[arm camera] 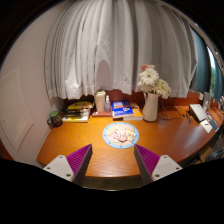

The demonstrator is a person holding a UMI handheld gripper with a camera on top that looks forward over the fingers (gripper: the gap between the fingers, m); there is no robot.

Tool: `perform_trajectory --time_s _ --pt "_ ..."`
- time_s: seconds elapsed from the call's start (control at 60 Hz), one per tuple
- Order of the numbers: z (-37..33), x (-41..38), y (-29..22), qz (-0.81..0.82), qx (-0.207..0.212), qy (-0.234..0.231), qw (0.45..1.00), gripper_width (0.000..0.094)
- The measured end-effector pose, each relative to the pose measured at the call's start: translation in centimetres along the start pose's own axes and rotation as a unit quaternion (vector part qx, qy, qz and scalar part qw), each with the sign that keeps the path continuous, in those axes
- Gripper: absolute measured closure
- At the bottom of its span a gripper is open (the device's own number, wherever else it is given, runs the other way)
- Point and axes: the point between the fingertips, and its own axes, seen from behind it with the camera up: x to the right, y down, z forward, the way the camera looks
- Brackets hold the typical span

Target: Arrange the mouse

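My gripper (112,160) is open and empty, its two fingers with purple pads (78,158) held apart above the near part of a wooden desk (60,140). Just beyond the fingers, a round light mouse mat (120,135) with a pale picture lies flat on the desk. I cannot make out a mouse on the desk; small things at the far right are too small to tell.
A white vase of pale flowers (151,95) stands behind the mat. Stacked books (122,108), a white cup (100,101) and more books (77,110) line the back edge under white curtains (110,45). Some items (203,113) lie at the desk's right end.
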Motion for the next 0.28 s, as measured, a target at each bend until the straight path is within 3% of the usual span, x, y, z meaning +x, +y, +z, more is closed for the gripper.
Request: perform_trajectory --time_s 0.283 --pt "-2.2 -1.0 0.4 -0.015 0.008 0.003 1.000 0.0096"
